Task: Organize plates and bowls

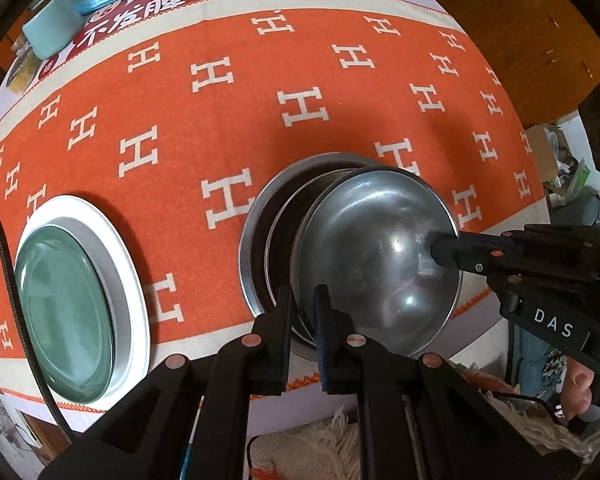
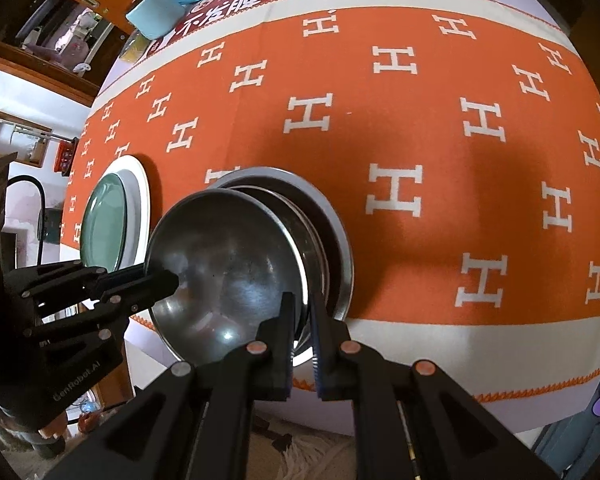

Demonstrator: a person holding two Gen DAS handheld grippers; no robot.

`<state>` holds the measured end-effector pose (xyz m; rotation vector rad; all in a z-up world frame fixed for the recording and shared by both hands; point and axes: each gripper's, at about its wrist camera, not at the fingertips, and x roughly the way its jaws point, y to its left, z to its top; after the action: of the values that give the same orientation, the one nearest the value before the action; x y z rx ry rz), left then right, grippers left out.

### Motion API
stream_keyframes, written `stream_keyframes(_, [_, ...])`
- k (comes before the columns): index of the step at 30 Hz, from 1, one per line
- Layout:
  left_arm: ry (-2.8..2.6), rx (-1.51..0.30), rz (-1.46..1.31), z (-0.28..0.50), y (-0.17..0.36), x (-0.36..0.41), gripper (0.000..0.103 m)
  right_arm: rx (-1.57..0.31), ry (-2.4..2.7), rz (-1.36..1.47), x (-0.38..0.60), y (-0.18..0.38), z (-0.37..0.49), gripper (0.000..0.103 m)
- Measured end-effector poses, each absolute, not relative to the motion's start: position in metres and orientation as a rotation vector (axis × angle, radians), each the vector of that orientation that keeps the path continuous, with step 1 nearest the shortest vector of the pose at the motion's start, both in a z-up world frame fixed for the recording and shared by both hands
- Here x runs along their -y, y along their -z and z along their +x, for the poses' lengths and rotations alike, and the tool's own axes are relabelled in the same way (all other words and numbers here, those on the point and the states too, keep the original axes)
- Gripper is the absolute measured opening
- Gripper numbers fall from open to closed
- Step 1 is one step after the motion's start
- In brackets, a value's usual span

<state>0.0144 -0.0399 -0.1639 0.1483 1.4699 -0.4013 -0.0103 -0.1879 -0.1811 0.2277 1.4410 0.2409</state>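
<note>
Both tongs pinched the rim of one steel bowl [image 1: 376, 256]: the left gripper [image 1: 303, 300] on its near edge, the right gripper [image 2: 300, 308] on the other side. It hung tilted over the nested bowls [image 2: 332, 236], not yet settled. Just beside the table's near edge [image 2: 480, 364]. The green plate [image 1: 66, 312] already sat on the white plate [image 1: 120, 248]. Farther back, the orange cloth [image 2: 400, 120] lay open.

We see our left gripper [image 1: 303, 300] clamped on the near rim of a round steel bowl [image 1: 376, 256], tilted above 2 nested steel bowls [image 1: 260, 232] on the orange H-patterned cloth [image 1: 220, 120]. Our right gripper [image 1: 436, 250] pinches its far rim. A green glass plate [image 1: 66, 312] lies on a white plate [image 1: 134, 280].
</note>
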Motion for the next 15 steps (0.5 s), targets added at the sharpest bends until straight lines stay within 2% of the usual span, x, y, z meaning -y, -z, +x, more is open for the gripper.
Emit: stream_keyframes(15, [0.393,-1.473,0.135,0.020,0.175,0.037,0.009,-1.382,-0.215,0.132,0.178,0.180,-0.008,0.007])
